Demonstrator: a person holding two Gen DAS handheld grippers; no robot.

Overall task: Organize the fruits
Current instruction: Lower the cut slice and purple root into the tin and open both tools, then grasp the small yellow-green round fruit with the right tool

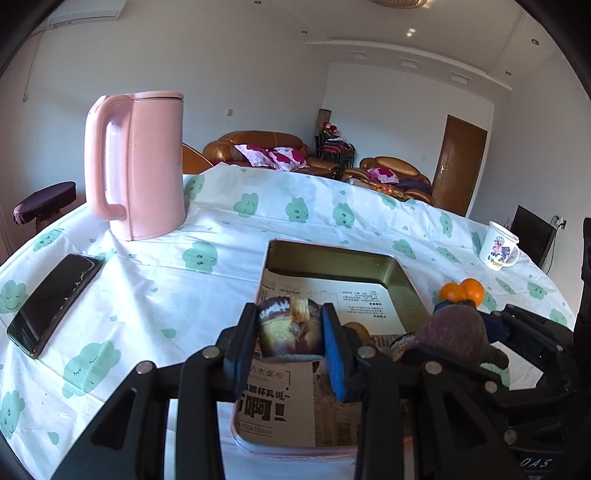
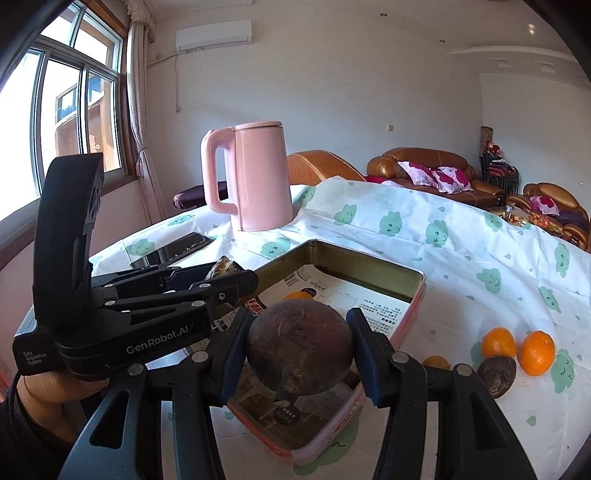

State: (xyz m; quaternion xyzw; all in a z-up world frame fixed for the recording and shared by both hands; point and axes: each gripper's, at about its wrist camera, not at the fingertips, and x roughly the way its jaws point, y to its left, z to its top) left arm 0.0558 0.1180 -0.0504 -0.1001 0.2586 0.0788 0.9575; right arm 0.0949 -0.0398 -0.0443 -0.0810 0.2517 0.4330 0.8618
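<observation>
Over the tin [image 2: 413,291] on the desk [image 2: 461,243], my left gripper [image 1: 291,332] pinches a cut fruit piece [image 1: 288,328]; right gripper [image 2: 299,350] clamps a dark round fruit [image 2: 299,347]. Next I'd lower both, then release inside.

A home living room, doubling as a dining space. Round table [image 1: 155,280] under a white cloth printed with green clouds, pink electric kettle [image 1: 138,166] and cartoon mug [image 1: 498,249] on top, a phone [image 1: 55,299] lying near the edge. Beyond it, brown leather sofas [image 2: 421,168] with floral cushions [image 2: 439,177]. Curtained window [image 2: 62,110] at 1 side, wall air conditioner [image 2: 214,35] above, wooden door [image 1: 460,166] at the far wall.
</observation>
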